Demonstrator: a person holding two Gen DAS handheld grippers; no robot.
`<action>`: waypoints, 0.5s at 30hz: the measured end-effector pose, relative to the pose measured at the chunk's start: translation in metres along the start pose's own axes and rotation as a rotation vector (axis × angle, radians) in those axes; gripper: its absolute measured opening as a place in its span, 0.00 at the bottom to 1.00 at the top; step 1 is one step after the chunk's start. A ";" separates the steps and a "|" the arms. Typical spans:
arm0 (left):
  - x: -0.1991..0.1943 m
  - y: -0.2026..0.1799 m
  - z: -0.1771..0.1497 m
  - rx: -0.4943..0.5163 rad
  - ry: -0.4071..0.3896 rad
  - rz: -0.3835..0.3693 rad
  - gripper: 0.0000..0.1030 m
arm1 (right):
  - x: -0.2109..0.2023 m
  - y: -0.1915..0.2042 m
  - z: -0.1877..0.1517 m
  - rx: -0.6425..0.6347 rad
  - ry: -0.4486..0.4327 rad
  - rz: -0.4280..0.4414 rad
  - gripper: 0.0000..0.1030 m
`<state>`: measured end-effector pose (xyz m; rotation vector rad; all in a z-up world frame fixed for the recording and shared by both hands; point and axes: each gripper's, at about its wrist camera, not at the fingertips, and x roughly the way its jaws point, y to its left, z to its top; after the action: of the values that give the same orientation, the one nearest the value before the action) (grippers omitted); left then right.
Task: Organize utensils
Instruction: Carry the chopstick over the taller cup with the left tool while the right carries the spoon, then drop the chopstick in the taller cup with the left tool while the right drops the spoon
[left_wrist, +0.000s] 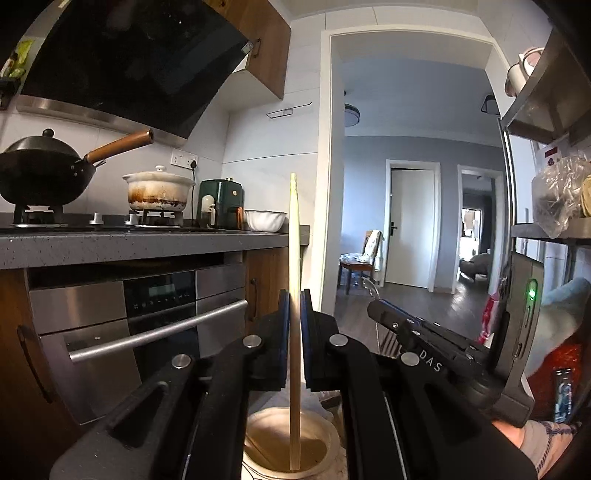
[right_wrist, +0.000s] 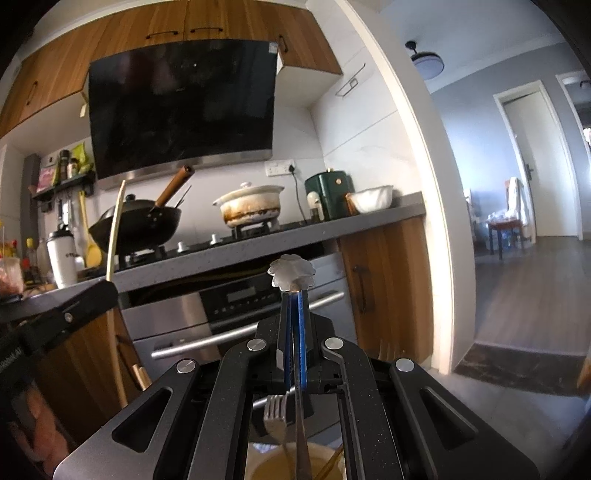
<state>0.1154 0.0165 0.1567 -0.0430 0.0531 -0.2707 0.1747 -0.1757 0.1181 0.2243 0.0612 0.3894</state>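
2 tongs, 1 chopstick, 1 fork, 1 spoon, 1 holder

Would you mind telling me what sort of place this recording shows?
A home kitchen, most likely: a wok and clay pot sit on a gas hob under a range hood, with a built-in oven below.

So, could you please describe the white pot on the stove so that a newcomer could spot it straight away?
Start at the black range hood; under it sits the stove. The white pot is on the burner nearer the doorway, beside the black wok. Unlike the wok, it is pale, lidded and streaked with brown scorch marks.
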 end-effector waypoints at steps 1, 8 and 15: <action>0.002 0.000 -0.002 0.004 -0.005 0.000 0.06 | 0.001 0.000 -0.002 -0.003 -0.010 -0.005 0.04; 0.017 0.003 -0.026 0.011 0.059 0.021 0.06 | 0.009 0.000 -0.026 -0.051 0.049 -0.047 0.04; 0.007 0.010 -0.057 -0.033 0.129 0.010 0.06 | -0.013 -0.010 -0.039 -0.037 0.134 -0.097 0.04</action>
<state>0.1219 0.0221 0.0987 -0.0579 0.1854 -0.2619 0.1621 -0.1818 0.0777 0.1577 0.1953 0.3088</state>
